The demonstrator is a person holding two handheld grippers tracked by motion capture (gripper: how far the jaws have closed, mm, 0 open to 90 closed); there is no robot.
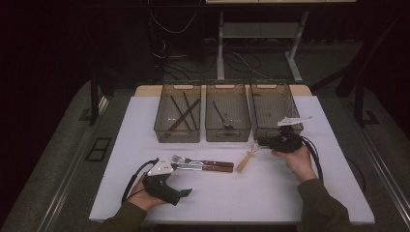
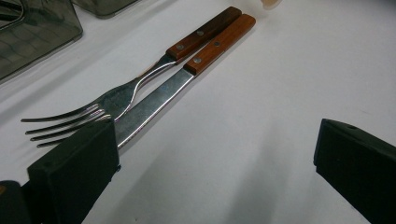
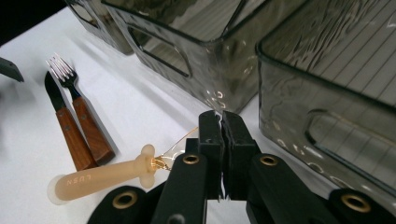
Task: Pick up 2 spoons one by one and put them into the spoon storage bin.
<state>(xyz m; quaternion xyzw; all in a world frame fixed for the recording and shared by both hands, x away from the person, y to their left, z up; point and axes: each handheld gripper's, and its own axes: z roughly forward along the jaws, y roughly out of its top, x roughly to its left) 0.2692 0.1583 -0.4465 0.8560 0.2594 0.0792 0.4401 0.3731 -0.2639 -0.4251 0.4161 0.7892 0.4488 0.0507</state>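
A fork [image 1: 192, 161] and a knife [image 1: 205, 167], both with brown wooden handles, lie side by side on the white table [image 1: 241, 198]. My left gripper [image 1: 180, 180] stands open at their metal ends. In the left gripper view one jaw of it [image 2: 210, 154] covers the knife [image 2: 159, 105] blade tip beside the fork [image 2: 93, 109] tines, and the other jaw is over bare table. A small tool with a peach handle [image 1: 243, 163] and a thin gold wire end lies near the right bin. My right gripper [image 3: 222, 122] is shut on that wire, with the handle [image 3: 100, 175] resting low.
Three smoky clear bins stand in a row at the back: the left one [image 1: 177, 136] holds dark sticks, the middle one [image 1: 227, 136] a dark utensil, and the right one [image 1: 263, 131] stands just behind my right gripper [image 1: 263, 143]. Cables trail from both grippers.
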